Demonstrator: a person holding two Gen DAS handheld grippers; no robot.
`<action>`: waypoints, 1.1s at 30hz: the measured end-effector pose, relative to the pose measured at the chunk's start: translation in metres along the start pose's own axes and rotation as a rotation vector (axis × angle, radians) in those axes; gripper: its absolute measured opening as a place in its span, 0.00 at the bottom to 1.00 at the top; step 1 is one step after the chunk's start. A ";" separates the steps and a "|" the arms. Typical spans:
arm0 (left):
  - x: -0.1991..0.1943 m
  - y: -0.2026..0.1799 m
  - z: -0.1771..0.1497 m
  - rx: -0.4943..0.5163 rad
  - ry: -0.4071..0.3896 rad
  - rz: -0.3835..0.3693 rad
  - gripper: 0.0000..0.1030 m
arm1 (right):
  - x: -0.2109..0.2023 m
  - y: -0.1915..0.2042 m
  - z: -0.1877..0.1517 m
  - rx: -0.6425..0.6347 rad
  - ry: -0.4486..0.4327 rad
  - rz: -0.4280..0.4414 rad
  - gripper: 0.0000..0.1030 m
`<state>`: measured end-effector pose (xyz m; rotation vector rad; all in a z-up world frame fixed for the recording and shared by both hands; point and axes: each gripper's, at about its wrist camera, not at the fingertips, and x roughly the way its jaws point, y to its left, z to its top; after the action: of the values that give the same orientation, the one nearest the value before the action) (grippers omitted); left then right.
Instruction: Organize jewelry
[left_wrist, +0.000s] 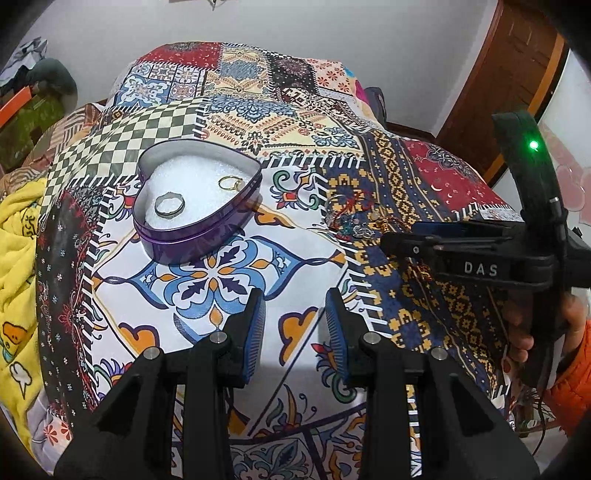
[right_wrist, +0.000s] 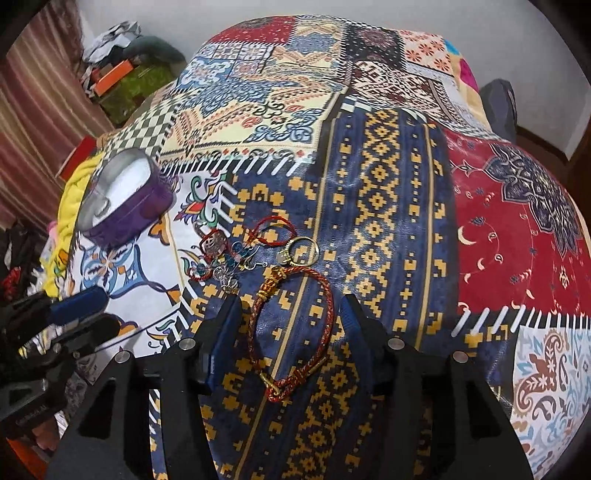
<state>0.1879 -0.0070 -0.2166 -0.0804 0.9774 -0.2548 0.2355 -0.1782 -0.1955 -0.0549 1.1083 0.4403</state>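
The heart-shaped purple tin (left_wrist: 199, 206) is the landmark here: it sits open on the patchwork bedspread (left_wrist: 295, 206), lined with white padding, and already holds a plain band ring (left_wrist: 169, 206) near its middle and a thin gold ring (left_wrist: 231, 182) toward its far side. It looks placed lid-off so that pieces can be dropped straight in.

The left tongs (left_wrist: 295, 325) hang just on the near side of the tin, wide apart and holding nothing, probably waiting close by to steady the tin or take a hand-off.

Well to the right of the tin lies the unsorted heap: a red thread bracelet (right_wrist: 271, 229), a gold ring with a small stone (right_wrist: 301, 250), some silver and teal charms (right_wrist: 225, 266) (too tangled to name singly), and nearest the camera a braided red-and-gold bracelet (right_wrist: 291, 328). The right tongs (right_wrist: 291, 317) are spread wide and straddle that braided bracelet, one finger either side of its loop; I judge it the next piece to be picked up. Neither finger appears closed on it yet. A loose loop like this may snag its neighbours when lifted.
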 end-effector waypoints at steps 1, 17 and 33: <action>0.001 0.001 0.000 -0.003 0.003 -0.002 0.32 | 0.000 0.001 -0.001 -0.006 -0.002 -0.003 0.49; 0.014 -0.027 0.008 0.038 0.038 -0.087 0.32 | -0.014 -0.014 -0.002 0.076 -0.042 0.052 0.05; 0.054 -0.051 0.034 0.013 0.087 -0.153 0.22 | -0.055 -0.027 -0.010 0.044 -0.159 0.031 0.05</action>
<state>0.2358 -0.0713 -0.2325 -0.1337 1.0574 -0.4076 0.2166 -0.2224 -0.1562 0.0358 0.9632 0.4399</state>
